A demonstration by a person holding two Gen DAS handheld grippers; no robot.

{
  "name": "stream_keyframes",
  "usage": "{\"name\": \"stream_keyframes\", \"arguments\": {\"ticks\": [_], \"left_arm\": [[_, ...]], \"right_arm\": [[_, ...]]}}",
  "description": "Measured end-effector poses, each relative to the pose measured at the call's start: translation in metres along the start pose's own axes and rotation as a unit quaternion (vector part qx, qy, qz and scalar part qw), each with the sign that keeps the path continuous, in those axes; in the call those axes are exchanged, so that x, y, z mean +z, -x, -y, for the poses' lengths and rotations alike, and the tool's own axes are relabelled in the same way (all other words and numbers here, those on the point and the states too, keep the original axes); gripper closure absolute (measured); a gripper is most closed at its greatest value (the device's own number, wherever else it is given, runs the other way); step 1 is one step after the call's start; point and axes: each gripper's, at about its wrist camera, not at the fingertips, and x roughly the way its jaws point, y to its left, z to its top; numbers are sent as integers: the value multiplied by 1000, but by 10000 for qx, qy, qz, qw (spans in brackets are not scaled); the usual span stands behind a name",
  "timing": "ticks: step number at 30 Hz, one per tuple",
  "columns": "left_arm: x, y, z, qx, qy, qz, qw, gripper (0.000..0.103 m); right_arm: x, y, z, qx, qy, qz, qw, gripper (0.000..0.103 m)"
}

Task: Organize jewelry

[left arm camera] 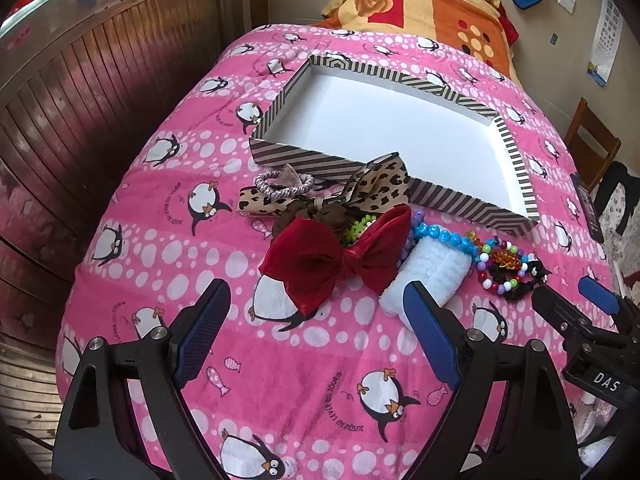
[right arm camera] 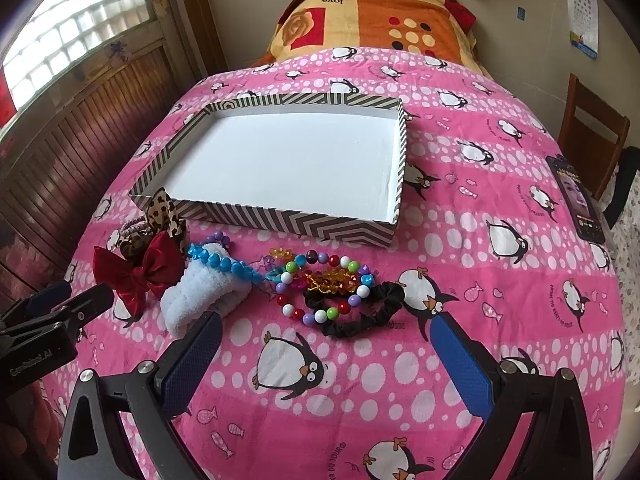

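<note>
A striped box [left arm camera: 288,156] [right arm camera: 280,222] with a white empty inside lies on the pink penguin blanket. In front of it lies a pile: a red velvet bow [left arm camera: 336,258] [right arm camera: 136,272], a leopard bow [left arm camera: 384,186] [right arm camera: 162,212], a white fluffy band [left arm camera: 428,276] [right arm camera: 196,294], a blue bead bracelet [left arm camera: 448,236] [right arm camera: 224,266], a multicolour bead bracelet [left arm camera: 500,276] [right arm camera: 320,284] and a black scrunchie [right arm camera: 372,308]. My left gripper [left arm camera: 316,300] is open, just short of the red bow. My right gripper [right arm camera: 326,330] is open, just short of the bead bracelet and scrunchie.
A grey hair tie [left arm camera: 280,182] lies by the leopard bow. A phone [right arm camera: 576,200] lies at the blanket's right edge. An orange blanket [right arm camera: 376,20] is folded at the far end. A wooden wall [left arm camera: 80,128] is on the left, a chair [right arm camera: 592,132] on the right.
</note>
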Motion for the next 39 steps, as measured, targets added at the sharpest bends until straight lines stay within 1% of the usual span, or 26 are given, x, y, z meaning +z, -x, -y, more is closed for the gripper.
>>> {"name": "stream_keyframes", "arguments": {"ticks": [7,12,16,23,39], "left_arm": [[-1,-3,-1,61,31,-36,10000,15],[0,-3,-2,122,17,22,9999,15],[1,-4,-2,131,25,18,9999,15],[3,-6,-4,173,48,14,9998,15],[7,-8,-12,178,166,-38,9997,15]], "right_arm": [[-1,-3,1,102,40,-63,9999,0],[0,-3,0,125,88,-78,9999,0],[0,-6,0,141,95,-142,9998,0],[2,-5,-2,133,174,-122,9997,0],[8,-7,-5,244,183,-221,9993,0]]}}
